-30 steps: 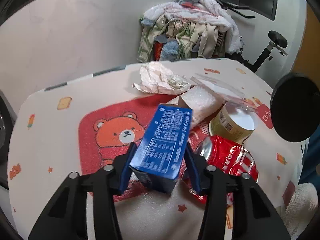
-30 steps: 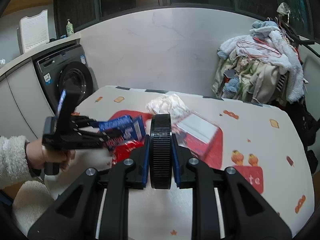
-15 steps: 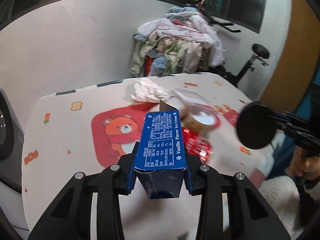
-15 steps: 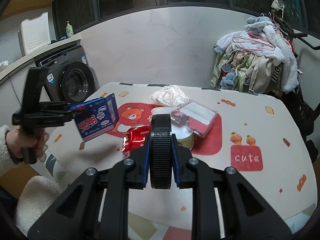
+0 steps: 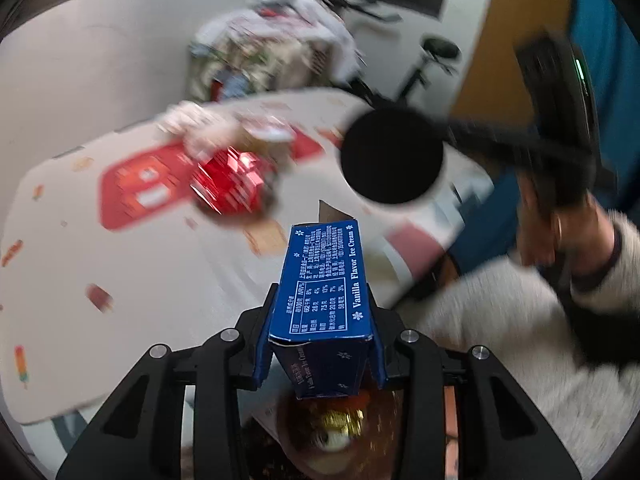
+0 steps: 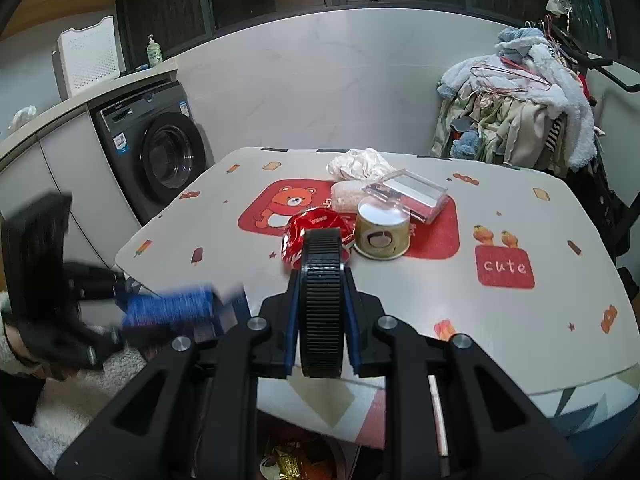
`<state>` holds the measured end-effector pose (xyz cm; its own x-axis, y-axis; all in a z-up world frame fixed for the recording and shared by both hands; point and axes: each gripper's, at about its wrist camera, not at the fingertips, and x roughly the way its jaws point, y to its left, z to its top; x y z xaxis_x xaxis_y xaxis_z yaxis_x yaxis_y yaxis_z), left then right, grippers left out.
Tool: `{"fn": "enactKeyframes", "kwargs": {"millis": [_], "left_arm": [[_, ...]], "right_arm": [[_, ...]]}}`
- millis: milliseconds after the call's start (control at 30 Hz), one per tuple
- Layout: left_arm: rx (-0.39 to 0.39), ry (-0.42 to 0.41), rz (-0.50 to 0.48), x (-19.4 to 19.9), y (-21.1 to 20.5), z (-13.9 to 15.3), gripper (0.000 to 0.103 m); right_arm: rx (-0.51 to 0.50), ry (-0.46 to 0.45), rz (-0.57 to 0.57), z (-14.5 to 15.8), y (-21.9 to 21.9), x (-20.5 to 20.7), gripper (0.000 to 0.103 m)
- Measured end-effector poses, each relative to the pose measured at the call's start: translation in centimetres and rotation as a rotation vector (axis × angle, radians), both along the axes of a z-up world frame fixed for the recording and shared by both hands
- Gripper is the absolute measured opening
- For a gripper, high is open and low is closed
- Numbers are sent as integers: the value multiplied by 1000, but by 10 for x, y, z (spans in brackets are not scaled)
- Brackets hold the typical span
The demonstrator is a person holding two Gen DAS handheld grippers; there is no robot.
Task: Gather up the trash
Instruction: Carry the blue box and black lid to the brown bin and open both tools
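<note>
Between the pads of the left hand-held gripper (image 5: 320,344), sitting clamped: blue ice cream carton (image 5: 324,292), printed face up, far end open with a flap sticking up. Jaws having just been closing a little on it, carton squeezed between them. Hanging off the near edge of the table (image 5: 140,288), above a bin (image 5: 320,436) already showing wrappers and gold foil inside, seen directly under the carton.

Right hand-held gripper (image 6: 322,300) pinching a black ribbed disc (image 6: 322,280) edge-on, jaws closed tight on it, waiting over the near table edge; same bin partly visible below in the right wrist view.

Judging step in hand: carrying the carton to the bin, drop pending. Left view heavily blurred, so exact alignment over the bin mouth not certain.

Remaining on the table: crushed red foil wrapper (image 6: 316,228), paper cup (image 6: 382,236), clear plastic box (image 6: 408,194), crumpled white paper (image 6: 360,164), white packet (image 6: 348,198) beside the box.

Next move calling for: centring the carton over the bin opening, opening the left jaws wide enough to free it, checking that the open flap is not catching on a pad. Then disposing of the disc likewise, returning for the red wrapper, nearest item.
</note>
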<state>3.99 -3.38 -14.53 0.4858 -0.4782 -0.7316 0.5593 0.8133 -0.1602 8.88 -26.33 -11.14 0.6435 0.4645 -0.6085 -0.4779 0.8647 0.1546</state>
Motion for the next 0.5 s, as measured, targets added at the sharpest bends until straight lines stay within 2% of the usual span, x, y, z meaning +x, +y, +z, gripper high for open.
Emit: {"fn": "enactKeyframes", "kwargs": {"millis": [133,333,433,500], "left_arm": [[53,52,-73,-21,-17,-26,37],[107,121,-124,-31,-30,-60,37],[132,132,-124,-32,-33,-70,38],[122,126,-100,-30,-29,-70,42]], "right_arm": [[13,6,-10,-2,-7,-14,22],[19,31,-21,-11,-13,-25,23],[19,41,-20,-14,-15,-29,23],[18,52,-16,-17,-15,-31,22]]}}
